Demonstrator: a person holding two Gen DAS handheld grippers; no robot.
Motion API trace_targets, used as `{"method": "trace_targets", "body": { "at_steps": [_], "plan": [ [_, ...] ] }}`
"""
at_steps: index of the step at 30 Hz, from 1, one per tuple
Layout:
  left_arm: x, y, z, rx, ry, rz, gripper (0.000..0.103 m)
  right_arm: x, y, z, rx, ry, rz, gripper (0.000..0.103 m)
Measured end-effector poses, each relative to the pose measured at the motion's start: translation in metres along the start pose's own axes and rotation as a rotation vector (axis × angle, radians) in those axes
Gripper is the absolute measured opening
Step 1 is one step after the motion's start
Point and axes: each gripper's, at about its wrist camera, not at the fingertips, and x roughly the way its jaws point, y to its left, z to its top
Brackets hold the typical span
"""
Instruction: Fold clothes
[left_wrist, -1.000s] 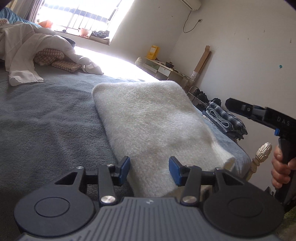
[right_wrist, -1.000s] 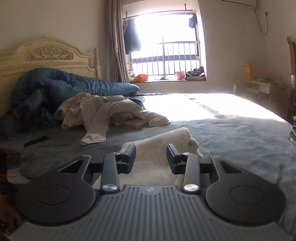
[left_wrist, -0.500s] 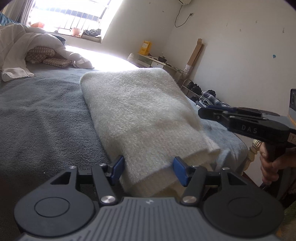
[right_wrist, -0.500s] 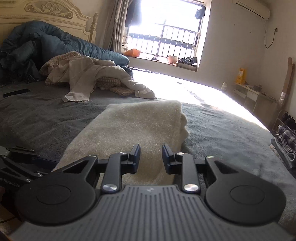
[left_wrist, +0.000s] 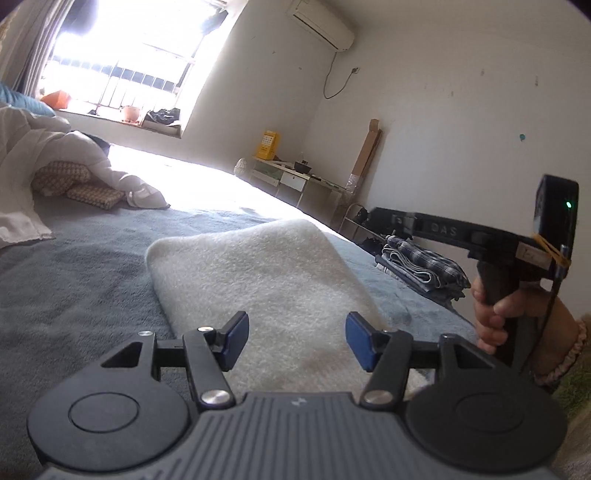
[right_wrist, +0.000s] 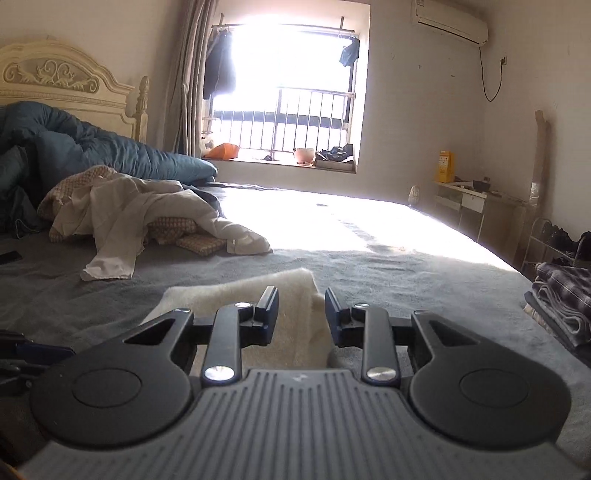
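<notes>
Both grippers, left (left_wrist: 296, 340) and right (right_wrist: 301, 316), now raised off one folded white garment (left_wrist: 258, 273), jaws apart, empty.

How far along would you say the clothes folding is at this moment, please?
Done: the fluffy cream folded garment lies flat on the grey bedspread, and a folded plaid stack sits at the bed's edge. In hand: nothing; the left gripper and right gripper are both open above the garment. Left: the rumpled beige clothes pile.
</notes>
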Motion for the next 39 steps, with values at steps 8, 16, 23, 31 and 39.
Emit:
{"method": "trace_targets", "body": {
  "at_steps": [8,16,23,31,39],
  "plan": [
    [0.041,-0.003,-0.035,-0.022,0.063,-0.019,0.06,0.106,0.001,-0.026,-0.009,0.132,0.032,0.011],
    [0.04,0.008,-0.043,-0.069,0.041,-0.055,0.061,0.111,-0.008,-0.004,-0.014,0.168,0.046,0.009],
    [0.041,0.004,-0.047,-0.037,0.019,-0.059,0.065,0.17,-0.014,-0.029,-0.043,0.259,-0.006,0.007],
    [0.039,0.004,-0.049,-0.042,0.004,-0.062,0.068,0.159,0.017,0.015,-0.083,0.29,0.157,0.01],
    [0.037,0.001,-0.054,-0.041,-0.024,-0.048,0.068,0.19,0.11,0.026,-0.298,0.433,0.509,0.01]
  ]
}}
